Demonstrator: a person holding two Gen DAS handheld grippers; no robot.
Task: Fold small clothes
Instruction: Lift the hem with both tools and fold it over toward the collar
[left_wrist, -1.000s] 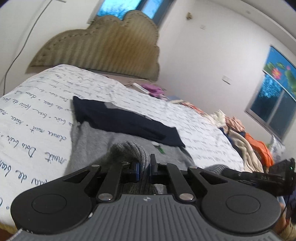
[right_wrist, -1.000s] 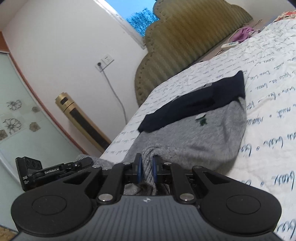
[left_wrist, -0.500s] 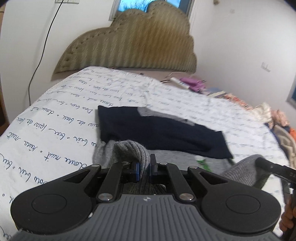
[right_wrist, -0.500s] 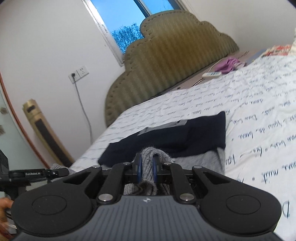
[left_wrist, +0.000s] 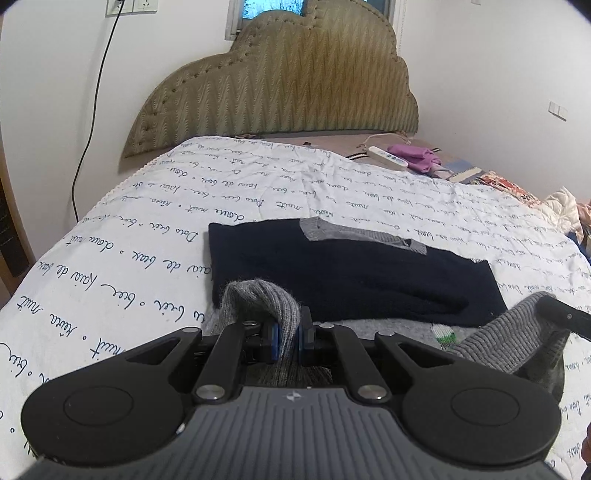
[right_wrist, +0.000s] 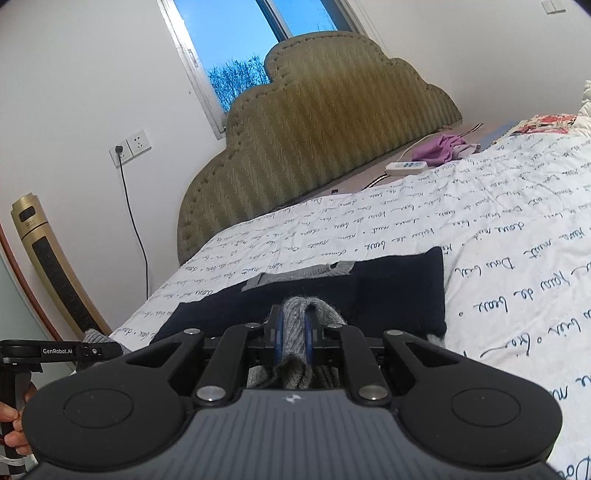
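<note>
sweater (left_wrist: 354, 280), one, two grippers (left_wrist: 287, 334) (right_wrist: 293, 332) clamping hem

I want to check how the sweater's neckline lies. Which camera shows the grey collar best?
The left wrist view: the grey collar lies in full view across the navy top of the sweater. In the right wrist view the collar is smaller and seen at a flatter angle, just beyond the right gripper, shut on the grey hem.

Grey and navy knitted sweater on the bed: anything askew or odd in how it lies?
Nothing stands out. The grey and navy knitted sweater lies flat on the white script-printed bedspread, its navy sleeves folded squarely across. Left gripper and right gripper each pinch its grey ribbed hem, lifted evenly.
</note>
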